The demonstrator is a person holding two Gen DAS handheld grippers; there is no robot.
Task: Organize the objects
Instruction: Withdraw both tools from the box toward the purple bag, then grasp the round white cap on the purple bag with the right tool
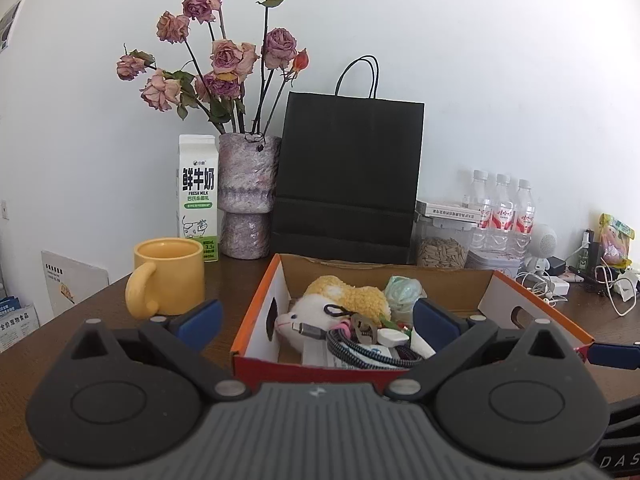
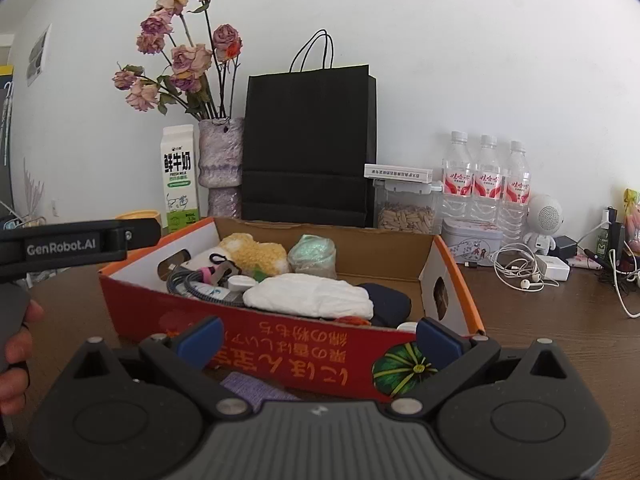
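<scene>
While you're holding both tools just short of the cardboard box (image 2: 280, 340), the left tool (image 1: 318, 320) is gaping wide with nothing between its blue pads, and the right tool (image 2: 318, 338) is spread just as wide, empty too. That box is sitting on the brown table (image 2: 560, 340), packed with a plush toy (image 1: 344, 300), a braided cable (image 1: 360, 350) and a white cloth bundle (image 2: 310, 295). Behind it a yellow mug (image 1: 168, 276), a milk carton (image 1: 197, 200) and a black paper bag (image 1: 348, 176) are lining the wall.

Bright, even daylight; soft shadows; sharp centre; fisheye bending, dark vignette at corners.
</scene>
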